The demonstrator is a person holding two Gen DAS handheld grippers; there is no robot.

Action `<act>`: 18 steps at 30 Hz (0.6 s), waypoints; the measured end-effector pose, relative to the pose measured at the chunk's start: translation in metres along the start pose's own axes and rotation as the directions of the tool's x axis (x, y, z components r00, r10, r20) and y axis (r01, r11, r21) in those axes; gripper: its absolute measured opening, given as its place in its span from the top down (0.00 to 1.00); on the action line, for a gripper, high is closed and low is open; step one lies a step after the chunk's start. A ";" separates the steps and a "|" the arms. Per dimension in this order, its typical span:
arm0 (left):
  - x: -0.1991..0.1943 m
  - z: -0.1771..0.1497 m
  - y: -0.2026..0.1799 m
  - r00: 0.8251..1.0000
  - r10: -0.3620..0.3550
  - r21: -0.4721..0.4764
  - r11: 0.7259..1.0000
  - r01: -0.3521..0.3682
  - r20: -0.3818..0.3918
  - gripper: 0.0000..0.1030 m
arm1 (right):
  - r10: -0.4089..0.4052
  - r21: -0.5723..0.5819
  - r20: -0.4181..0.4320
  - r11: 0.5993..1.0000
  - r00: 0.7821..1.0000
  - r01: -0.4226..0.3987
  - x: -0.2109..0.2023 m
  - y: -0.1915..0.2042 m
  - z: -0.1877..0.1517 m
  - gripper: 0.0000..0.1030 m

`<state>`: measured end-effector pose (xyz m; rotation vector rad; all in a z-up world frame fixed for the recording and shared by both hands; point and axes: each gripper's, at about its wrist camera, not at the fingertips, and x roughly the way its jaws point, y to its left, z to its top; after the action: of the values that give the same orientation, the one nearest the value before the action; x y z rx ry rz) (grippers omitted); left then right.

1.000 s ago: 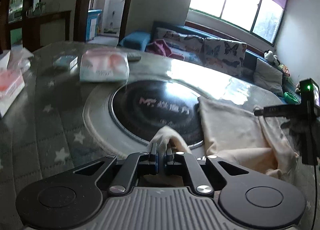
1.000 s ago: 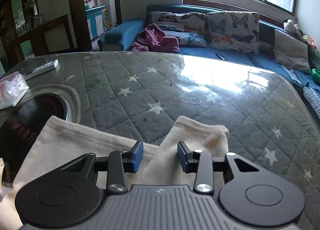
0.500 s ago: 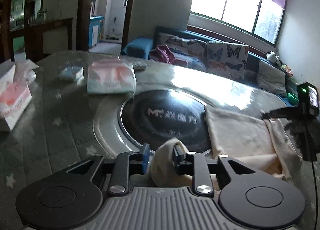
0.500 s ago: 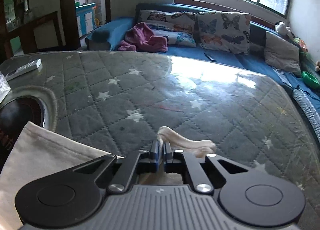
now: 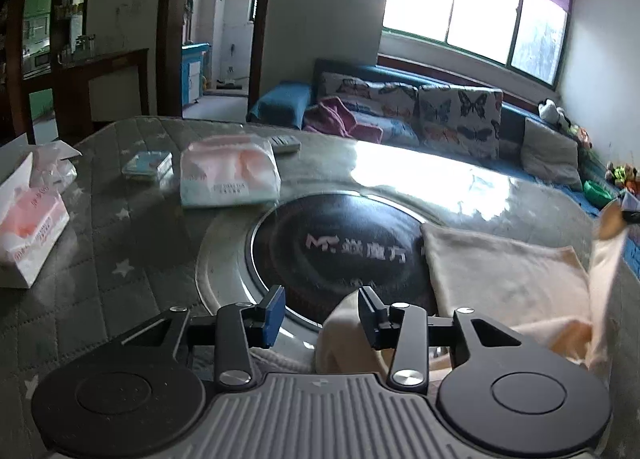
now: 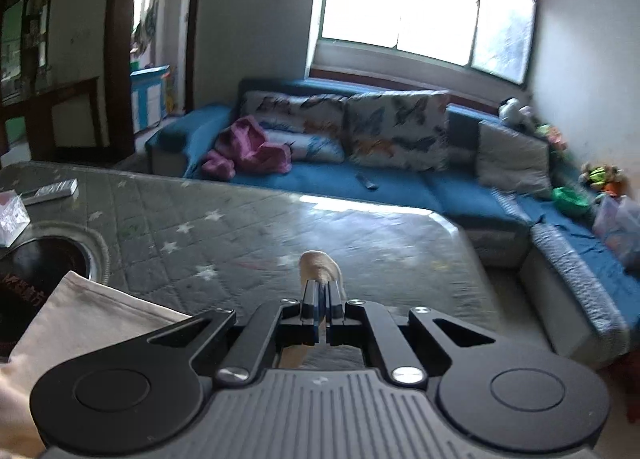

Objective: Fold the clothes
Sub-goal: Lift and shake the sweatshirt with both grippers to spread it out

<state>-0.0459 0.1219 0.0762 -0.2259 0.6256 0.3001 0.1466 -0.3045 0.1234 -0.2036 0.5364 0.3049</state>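
In your left wrist view, your left gripper (image 5: 320, 309) has just been opening; its jaws stand apart, a fold of the cream garment (image 5: 504, 279) bulging up beside the right finger, unpinched. The rest of the garment lies flat on the table (image 5: 132, 227), partly over the black round cooktop (image 5: 340, 247).

In your right wrist view, your right gripper (image 6: 321, 293) is clamped tight on a pinch of the garment (image 6: 320, 263), lifted above the table (image 6: 240, 227).
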 end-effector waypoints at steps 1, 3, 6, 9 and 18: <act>0.001 -0.001 -0.001 1.000 -0.005 0.006 1.000 0.005 -0.004 0.57 | -0.014 0.005 0.011 1.000 1.000 0.014 -0.011 -0.007 -0.003 0.98; 0.003 -0.001 -0.003 1.000 -0.006 0.017 1.000 0.006 -0.005 0.55 | -0.044 0.019 0.029 0.999 0.999 0.044 -0.031 -0.020 -0.010 0.98; 0.008 0.000 -0.002 1.000 -0.002 0.014 1.000 0.002 -0.012 0.54 | -0.094 0.039 0.043 0.995 0.995 0.092 -0.060 -0.038 -0.025 0.98; 0.012 0.000 0.000 1.000 0.001 0.022 1.000 0.000 -0.020 0.54 | -0.145 0.060 0.033 0.988 0.989 0.143 -0.079 -0.052 -0.044 0.98; 0.017 -0.005 -0.016 0.997 -0.065 0.173 0.982 0.073 -0.049 0.50 | -0.258 0.142 -0.131 0.951 0.957 0.276 -0.093 -0.092 -0.117 0.98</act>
<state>-0.0302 0.1087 0.0642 -0.0851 0.6817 0.1726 0.0471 -0.4434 0.0842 -0.1370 0.6330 -0.0149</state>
